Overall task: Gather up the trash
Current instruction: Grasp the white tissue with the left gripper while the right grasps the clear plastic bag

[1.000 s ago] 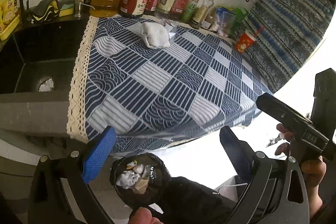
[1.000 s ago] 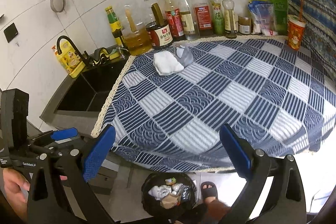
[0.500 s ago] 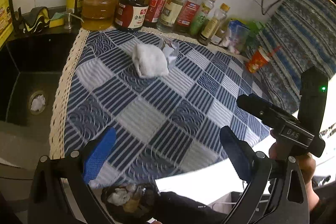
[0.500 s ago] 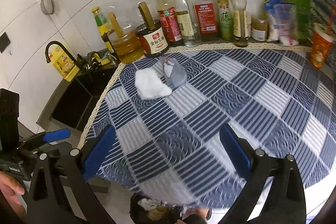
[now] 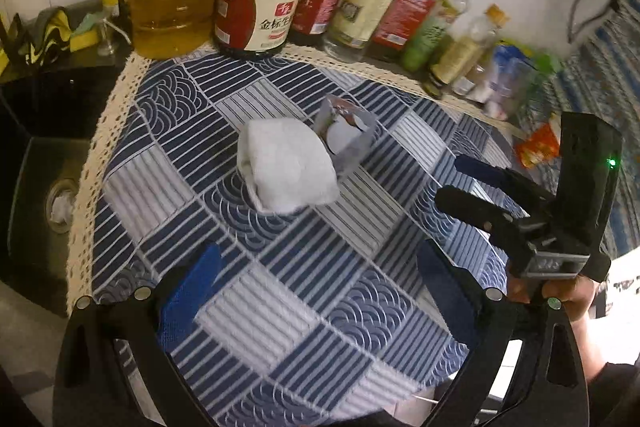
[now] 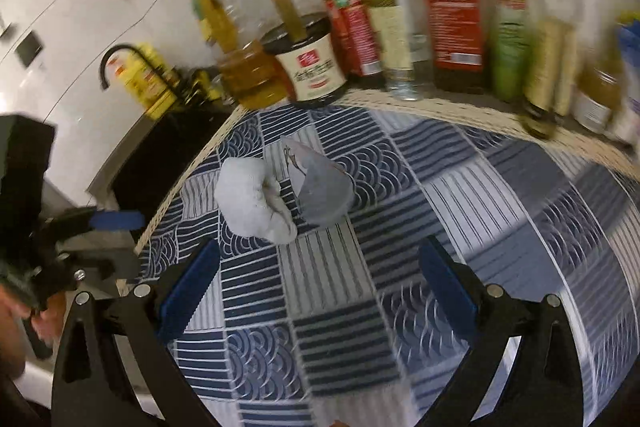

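Note:
A crumpled white paper towel (image 5: 286, 167) (image 6: 252, 201) lies on the blue patterned tablecloth (image 5: 280, 307) (image 6: 460, 207). Touching it on its far right side is an opened silver wrapper (image 5: 346, 137) (image 6: 320, 187). My left gripper (image 5: 316, 291) is open over the cloth, short of the towel, with nothing between its blue pads. My right gripper (image 6: 320, 279) is open too, just short of the towel and wrapper; it also shows at the right of the left wrist view, right gripper (image 5: 472, 183).
A row of sauce and oil bottles (image 5: 256, 15) (image 6: 456, 27) lines the wall behind the cloth. A black sink (image 5: 44, 167) (image 6: 160, 155) lies left of the cloth's lace edge. A red cup (image 5: 536, 147) stands at the far right.
Both grippers have moved forward over the table toward the towel and wrapper, which now look much larger. The black bin with trash below the table edge has dropped out of view.

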`<state>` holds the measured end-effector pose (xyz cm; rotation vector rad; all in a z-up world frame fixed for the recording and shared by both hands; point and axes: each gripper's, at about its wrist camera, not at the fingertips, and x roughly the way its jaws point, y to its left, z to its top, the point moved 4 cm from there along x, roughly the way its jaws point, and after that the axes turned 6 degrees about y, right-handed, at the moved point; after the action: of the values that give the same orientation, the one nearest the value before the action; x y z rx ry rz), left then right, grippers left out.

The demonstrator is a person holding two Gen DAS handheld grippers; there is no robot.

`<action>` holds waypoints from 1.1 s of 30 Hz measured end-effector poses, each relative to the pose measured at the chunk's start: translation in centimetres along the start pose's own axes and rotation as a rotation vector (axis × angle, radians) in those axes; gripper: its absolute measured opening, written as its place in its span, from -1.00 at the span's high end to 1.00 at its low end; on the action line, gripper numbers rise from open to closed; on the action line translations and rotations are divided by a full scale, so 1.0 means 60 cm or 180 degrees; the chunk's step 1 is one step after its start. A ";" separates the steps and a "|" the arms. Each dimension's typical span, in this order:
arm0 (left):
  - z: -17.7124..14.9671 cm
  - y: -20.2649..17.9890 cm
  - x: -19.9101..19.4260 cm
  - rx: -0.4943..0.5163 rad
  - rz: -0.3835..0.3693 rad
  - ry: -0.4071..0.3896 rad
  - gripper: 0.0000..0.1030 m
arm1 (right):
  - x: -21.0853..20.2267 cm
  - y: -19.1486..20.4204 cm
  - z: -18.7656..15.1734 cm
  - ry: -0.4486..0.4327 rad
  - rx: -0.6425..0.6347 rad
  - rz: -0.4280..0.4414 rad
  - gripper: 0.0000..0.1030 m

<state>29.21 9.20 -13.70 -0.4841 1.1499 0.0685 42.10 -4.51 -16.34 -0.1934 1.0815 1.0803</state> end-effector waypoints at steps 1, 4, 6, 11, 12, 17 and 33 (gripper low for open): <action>0.009 0.003 0.010 -0.0023 0.0028 -0.0003 -0.84 | 0.009 -0.002 0.003 0.0038 -0.0051 0.0042 -0.91; 0.032 0.011 0.033 -0.0090 0.0032 0.0007 -0.84 | 0.038 -0.003 0.017 0.0120 -0.0320 0.0186 -0.91; 0.046 0.015 0.042 -0.0144 0.0035 -0.0001 -0.78 | 0.053 -0.007 0.026 0.0149 -0.0458 0.0231 -0.90; 0.076 0.027 0.064 -0.0263 0.0106 0.0016 -0.76 | 0.082 -0.015 0.041 0.0251 -0.0590 0.0339 -0.72; 0.081 0.030 0.072 -0.0297 0.0127 0.0069 -0.74 | 0.088 -0.015 0.044 0.0279 -0.0632 0.0343 -0.71; 0.091 0.043 0.085 -0.0464 0.0151 0.0054 -0.71 | 0.103 -0.012 0.054 0.0321 -0.0801 0.0340 -0.62; 0.089 0.073 0.117 -0.0661 -0.0039 0.0073 0.19 | 0.160 -0.013 0.065 0.0528 -0.0981 0.0397 -0.37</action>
<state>35.46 13.92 -19.67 -0.6772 1.1679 0.1735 45.58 3.35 -22.18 -0.4730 1.0807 1.3606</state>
